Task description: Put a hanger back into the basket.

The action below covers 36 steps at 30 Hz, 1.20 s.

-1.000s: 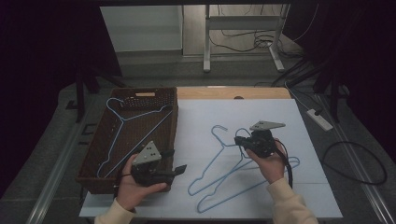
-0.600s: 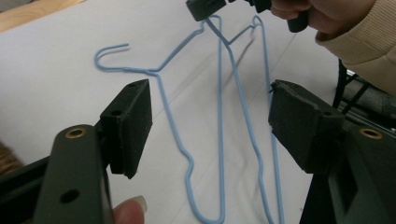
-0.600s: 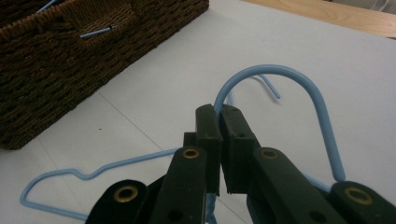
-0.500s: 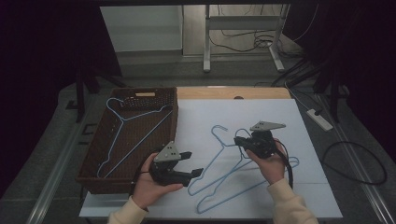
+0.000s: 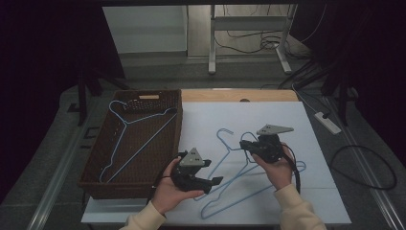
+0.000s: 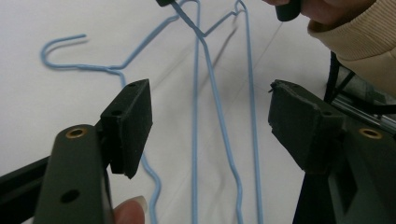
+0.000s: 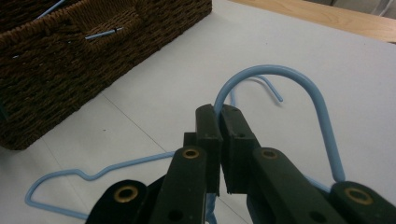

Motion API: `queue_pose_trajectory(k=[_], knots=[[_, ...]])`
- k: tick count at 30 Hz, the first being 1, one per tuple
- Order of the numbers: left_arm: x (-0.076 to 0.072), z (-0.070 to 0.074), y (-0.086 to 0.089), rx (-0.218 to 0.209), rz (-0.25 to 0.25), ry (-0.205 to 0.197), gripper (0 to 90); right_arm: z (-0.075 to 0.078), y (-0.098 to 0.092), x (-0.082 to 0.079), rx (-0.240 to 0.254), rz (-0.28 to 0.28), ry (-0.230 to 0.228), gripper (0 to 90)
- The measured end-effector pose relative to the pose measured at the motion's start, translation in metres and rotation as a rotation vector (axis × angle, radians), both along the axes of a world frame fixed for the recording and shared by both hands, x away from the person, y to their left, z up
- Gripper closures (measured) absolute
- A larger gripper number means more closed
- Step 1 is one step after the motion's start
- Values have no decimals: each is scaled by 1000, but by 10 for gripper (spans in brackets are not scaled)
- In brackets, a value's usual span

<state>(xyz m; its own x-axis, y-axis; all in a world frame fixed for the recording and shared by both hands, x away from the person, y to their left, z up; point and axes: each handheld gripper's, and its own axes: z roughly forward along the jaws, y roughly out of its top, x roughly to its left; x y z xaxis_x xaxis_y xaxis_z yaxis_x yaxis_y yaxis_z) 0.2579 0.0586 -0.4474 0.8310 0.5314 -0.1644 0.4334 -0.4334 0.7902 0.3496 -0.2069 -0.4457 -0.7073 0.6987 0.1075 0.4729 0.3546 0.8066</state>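
1. Hangers: two blue wire hangers lie overlapping on the white table sheet [image 5: 316, 120]; the gripped hanger [image 5: 249, 165] has its hook [image 7: 299, 88] raised, the other hanger [image 5: 221, 148] lies flat beside it
2. Wicker basket [image 5: 178, 120] sits at the sheet's left edge, holding another blue hanger [image 5: 136, 139]
3. Right gripper [image 5: 245, 144] has its jaws pinched tight on the gripped hanger's neck, just below the hook
4. Left gripper [image 5: 214, 172] hovers over the hangers' lower wires, jaws spread wide, nothing between the pads [image 6: 133, 121]
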Motion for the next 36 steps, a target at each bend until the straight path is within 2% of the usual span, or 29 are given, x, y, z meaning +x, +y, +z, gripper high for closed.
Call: queue_pose_trajectory(k=[5, 14, 24, 27, 29, 30, 33, 36], knots=[[6, -9, -13, 15, -3, 44, 316, 1, -1, -1, 3, 3, -2, 872], [13, -21, -33, 33, -24, 84, 317, 3, -1, -2, 7, 8, -7, 873], [30, -41, -55, 72, -41, 132, 327, 4, 0, -4, 12, 17, -9, 872], [33, -45, -58, 79, -46, 146, 381, 3, 1, -4, 14, 20, -9, 872], [36, -49, -60, 76, -45, 169, 414, 3, 2, -5, 14, 24, -12, 872], [38, -51, -61, 73, -53, 188, 499, 4, 2, -5, 11, 27, -10, 872], [39, -54, -64, 73, -67, 210, 643, 4, 3, -6, 14, 30, -11, 872], [41, -57, -66, 76, -99, 237, 732, 5, 3, -7, 15, 33, -13, 872]])
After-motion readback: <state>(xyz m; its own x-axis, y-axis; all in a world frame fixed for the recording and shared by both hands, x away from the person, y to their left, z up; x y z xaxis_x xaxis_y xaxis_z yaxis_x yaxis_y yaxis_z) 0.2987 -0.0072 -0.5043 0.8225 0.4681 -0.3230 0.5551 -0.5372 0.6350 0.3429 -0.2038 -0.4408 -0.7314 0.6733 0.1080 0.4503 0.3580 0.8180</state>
